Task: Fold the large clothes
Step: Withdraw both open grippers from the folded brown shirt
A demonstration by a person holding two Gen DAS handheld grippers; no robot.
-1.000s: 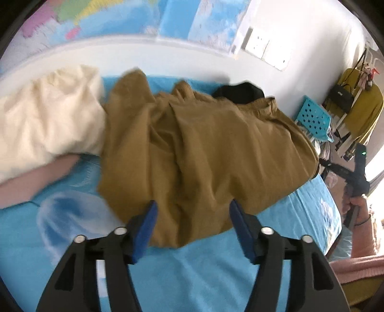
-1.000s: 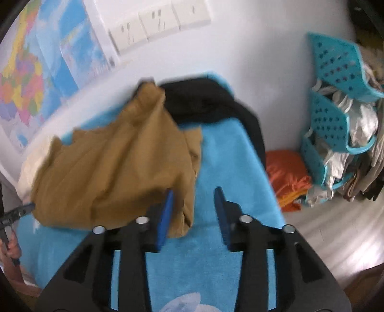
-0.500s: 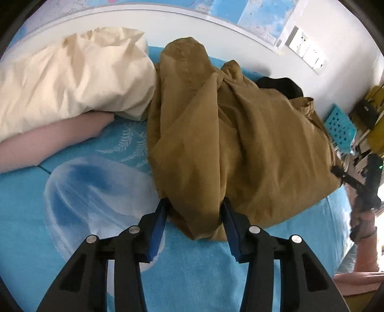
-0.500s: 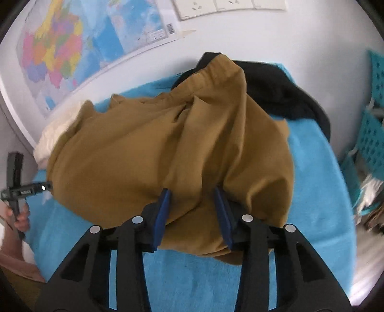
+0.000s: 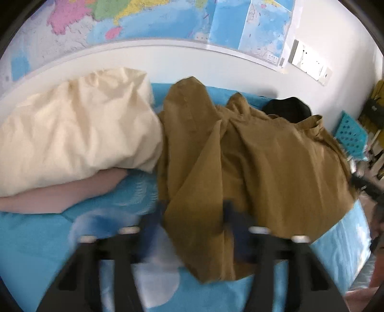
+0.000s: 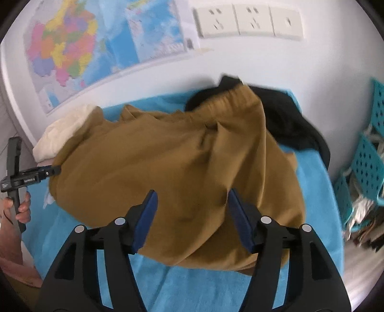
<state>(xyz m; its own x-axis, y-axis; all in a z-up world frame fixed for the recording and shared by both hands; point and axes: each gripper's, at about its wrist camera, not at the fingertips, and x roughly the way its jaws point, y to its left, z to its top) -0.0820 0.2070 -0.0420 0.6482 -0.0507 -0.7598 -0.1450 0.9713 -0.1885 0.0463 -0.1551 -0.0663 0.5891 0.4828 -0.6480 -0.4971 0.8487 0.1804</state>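
Note:
A large mustard-brown garment [image 5: 264, 156] lies crumpled across the blue bed sheet [image 5: 36, 240]. My left gripper [image 5: 193, 213], blurred, has its jaws closing on a fold at the garment's near left corner, and the cloth fills the gap between the pads. In the right wrist view the same garment [image 6: 180, 156] bulges under my right gripper [image 6: 192, 204]. Its jaws are opening and stand wide, the cloth lying between and below them with the pads off it. The left gripper's body [image 6: 36, 176] and the hand [image 6: 21, 208] holding it show at the left edge.
A cream duvet [image 5: 76, 124] over a pink cloth [image 5: 72, 192] fills the bed's left. A black garment [image 6: 288, 124] lies behind the brown one by the wall. Teal baskets [image 6: 367, 163] stand off the right side. Maps [image 6: 72, 48] and sockets [image 6: 247, 21] hang on the wall.
The left jaws narrowed from wide apart onto a fold of the brown garment. The right gripper moved over the garment, pinched it, then its jaws spread apart.

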